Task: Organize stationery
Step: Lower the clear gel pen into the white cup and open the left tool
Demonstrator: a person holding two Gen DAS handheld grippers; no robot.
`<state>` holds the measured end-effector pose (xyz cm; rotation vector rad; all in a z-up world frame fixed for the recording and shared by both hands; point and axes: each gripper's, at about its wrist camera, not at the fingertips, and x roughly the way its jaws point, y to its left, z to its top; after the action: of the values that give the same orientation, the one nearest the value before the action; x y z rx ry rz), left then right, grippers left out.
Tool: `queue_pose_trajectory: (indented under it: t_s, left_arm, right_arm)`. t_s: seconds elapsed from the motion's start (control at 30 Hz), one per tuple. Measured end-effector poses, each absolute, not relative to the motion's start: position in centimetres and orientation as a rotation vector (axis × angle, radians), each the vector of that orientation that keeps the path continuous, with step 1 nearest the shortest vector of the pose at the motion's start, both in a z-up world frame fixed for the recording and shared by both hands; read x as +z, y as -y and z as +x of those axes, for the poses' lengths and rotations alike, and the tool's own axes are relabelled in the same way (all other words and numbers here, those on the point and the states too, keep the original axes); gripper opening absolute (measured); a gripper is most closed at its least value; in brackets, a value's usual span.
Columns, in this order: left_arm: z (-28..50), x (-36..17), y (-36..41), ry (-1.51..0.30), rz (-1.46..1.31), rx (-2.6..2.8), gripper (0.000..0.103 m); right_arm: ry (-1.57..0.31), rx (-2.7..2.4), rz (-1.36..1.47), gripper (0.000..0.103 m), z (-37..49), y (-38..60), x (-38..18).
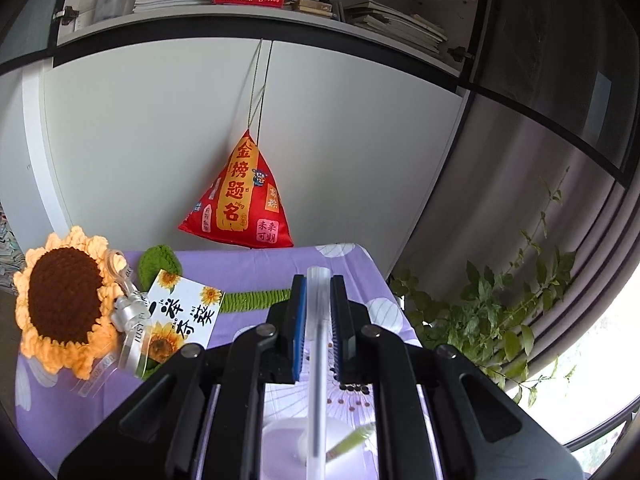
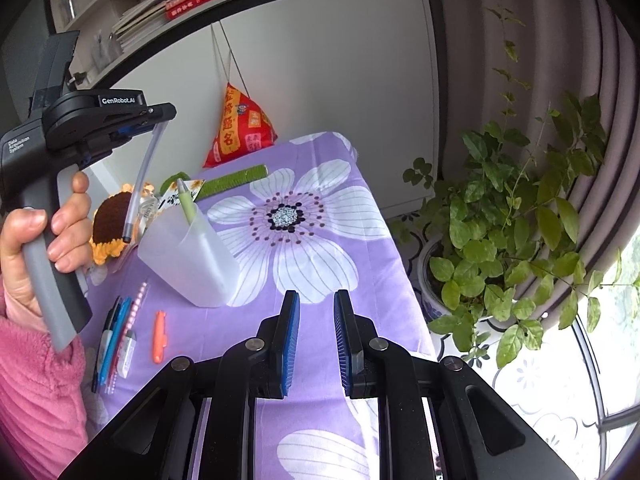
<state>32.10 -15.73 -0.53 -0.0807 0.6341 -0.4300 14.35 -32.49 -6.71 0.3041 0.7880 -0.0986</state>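
Note:
My left gripper (image 1: 319,280) is shut on a clear pen (image 1: 319,340) that hangs tip down. In the right wrist view the left gripper (image 2: 160,114) holds this pen (image 2: 140,184) just above and left of a translucent white holder (image 2: 192,256). A green pen (image 2: 187,204) stands in the holder, which also shows below in the left wrist view (image 1: 296,440). My right gripper (image 2: 316,300) is open and empty above the purple floral cloth (image 2: 360,240). Several pens (image 2: 114,340) and an orange pen (image 2: 159,336) lie on the cloth at the left.
A crocheted sunflower (image 1: 64,300) with a card (image 1: 180,316) lies at the table's back left. A red pyramid cushion (image 1: 240,196) hangs against the white cabinet. A potted plant (image 2: 500,240) stands right of the table edge.

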Motion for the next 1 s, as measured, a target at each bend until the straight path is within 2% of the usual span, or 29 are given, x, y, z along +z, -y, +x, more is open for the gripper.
queue_pose_trajectory:
  t_s: [0.23,0.73,1.0]
  left_arm:
    - [32.1,-2.6,15.4,-0.642,-0.104,-0.394,0.009]
    - [31.2,-2.4,15.2,-0.54,-0.096,-0.333,0.009]
    - [29.8,-3.6,13.4,-0.569,-0.156,-0.318,0.009]
  right_arm:
    - [-0.814,-0.073,0.302,0.016,15.6,32.0,-7.5]
    - [-0.829,-0.047,0.292,0.016,15.6,31.1,-7.6]
    - [-0.842,-0.05,0.29,0.016,16.1,31.0,-7.7]
